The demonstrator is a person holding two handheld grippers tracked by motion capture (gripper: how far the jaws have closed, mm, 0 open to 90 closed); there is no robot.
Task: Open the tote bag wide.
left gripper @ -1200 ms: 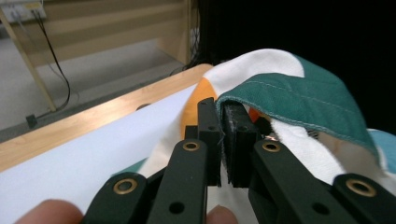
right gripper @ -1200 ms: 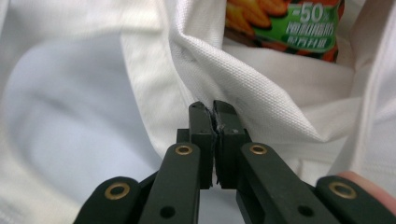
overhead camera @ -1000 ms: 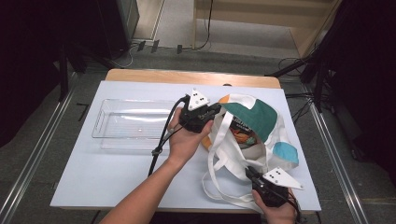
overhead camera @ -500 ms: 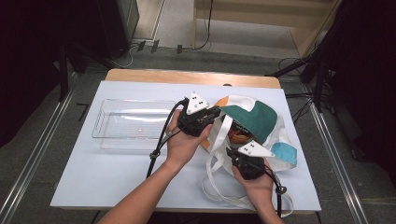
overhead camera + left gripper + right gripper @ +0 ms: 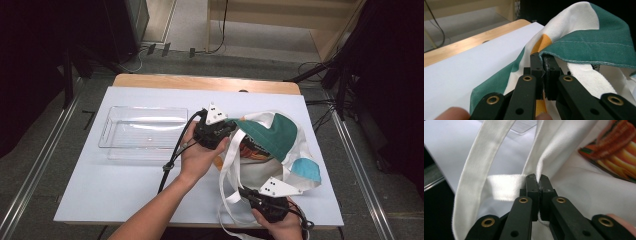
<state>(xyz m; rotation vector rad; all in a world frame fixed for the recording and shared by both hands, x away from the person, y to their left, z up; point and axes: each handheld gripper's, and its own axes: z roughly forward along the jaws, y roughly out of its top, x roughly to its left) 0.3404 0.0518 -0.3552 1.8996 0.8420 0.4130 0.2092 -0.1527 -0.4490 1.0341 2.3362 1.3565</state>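
Tote bag of white canvas with green, orange and light-blue patches (image 5: 280, 150) lies on the right half of the white table top (image 5: 125, 190), its mouth pulled open between two hand-held grippers. Left gripper (image 5: 227, 129), seen in the high view at the bag's left upper edge, has its jaws closed on the green hem (image 5: 584, 56); in the left gripper view the fabric edge sits pinched between the two black pads, with the orange patch just behind them. Right gripper (image 5: 246, 192) is at the near edge of the table, held in a hand (image 5: 277, 227); its jaws are pressed together on a fold of white fabric where the white webbing handle (image 5: 484, 165) meets the bag body. A printed orange-and-red packet (image 5: 614, 152) lies inside the bag, also visible through the opening in the high view. Clear rectangular plastic tray (image 5: 142, 132) sits on the table just left of the left gripper, apart from the bag.
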